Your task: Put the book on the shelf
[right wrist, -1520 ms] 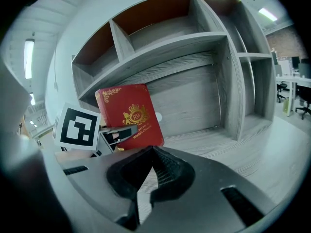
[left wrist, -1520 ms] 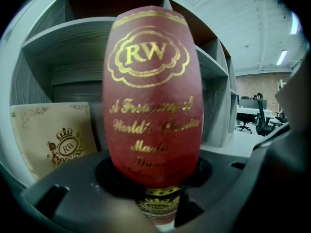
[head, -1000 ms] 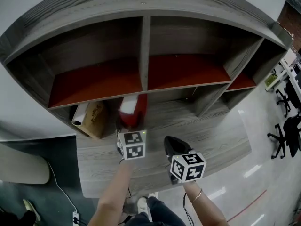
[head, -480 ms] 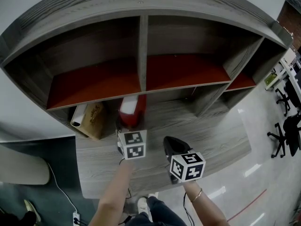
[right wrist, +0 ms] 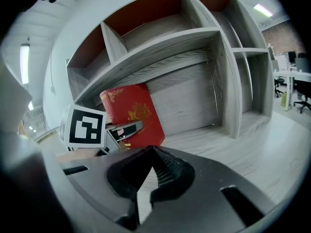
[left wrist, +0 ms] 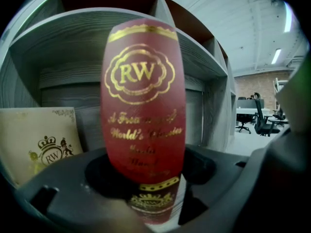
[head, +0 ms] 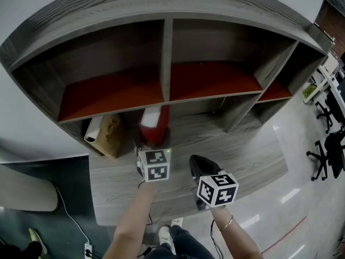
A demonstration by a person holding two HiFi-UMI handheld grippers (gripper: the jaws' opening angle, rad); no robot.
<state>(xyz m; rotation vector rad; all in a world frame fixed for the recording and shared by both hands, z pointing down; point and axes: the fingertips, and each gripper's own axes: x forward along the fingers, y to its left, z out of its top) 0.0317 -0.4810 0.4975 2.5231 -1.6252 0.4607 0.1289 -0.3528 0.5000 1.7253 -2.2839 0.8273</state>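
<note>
- Your left tongs [head: 152, 146] have just been opening and are wide now. The book [head: 153, 124] stands upright between them, pads clear, in the lower-left bay of the grey woodgrain shelf [head: 215, 98], at 12 o'clock.
- Right tongs [right wrist: 148, 166] are closed and empty.
- Risk: snag the glossy red, gilt-stamped spine as you back out and the book topples. The cream book [left wrist: 36, 140] at its 9 o'clock stands apart, so it's no prop.

Right claw [right wrist: 152, 150], jaws together, empty; beyond, red book [right wrist: 137, 111] on end on grey shelf [right wrist: 209, 130]; left claw [right wrist: 121, 131] at it
</note>
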